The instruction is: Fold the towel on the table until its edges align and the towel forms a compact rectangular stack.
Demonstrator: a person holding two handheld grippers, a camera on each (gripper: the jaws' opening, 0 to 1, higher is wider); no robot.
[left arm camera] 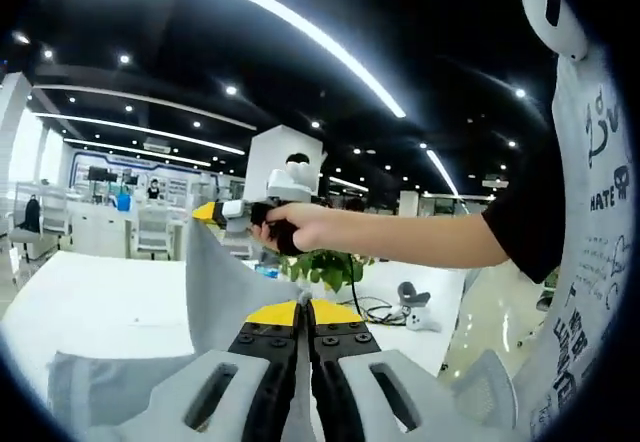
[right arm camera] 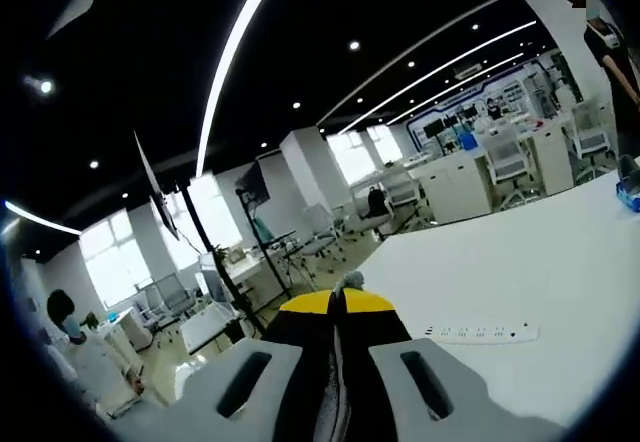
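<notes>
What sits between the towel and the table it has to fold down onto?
Nothing visible. The towel, shut in both hand-held grippers (left, right), hangs over bare table. A plant, cables and a power strip lie farther off.

On the white tabletop point(left arm camera: 100, 307), a green potted plant point(left arm camera: 325, 267) stands near the far edge, with a black cable point(left arm camera: 375, 310) trailing beside it and a white controller point(left arm camera: 418, 314) lying near the right edge. In the right gripper view, a white power strip point(right arm camera: 478, 333) lies flat on the tabletop. White office chairs point(right arm camera: 505, 162) stand behind the far edge.
</notes>
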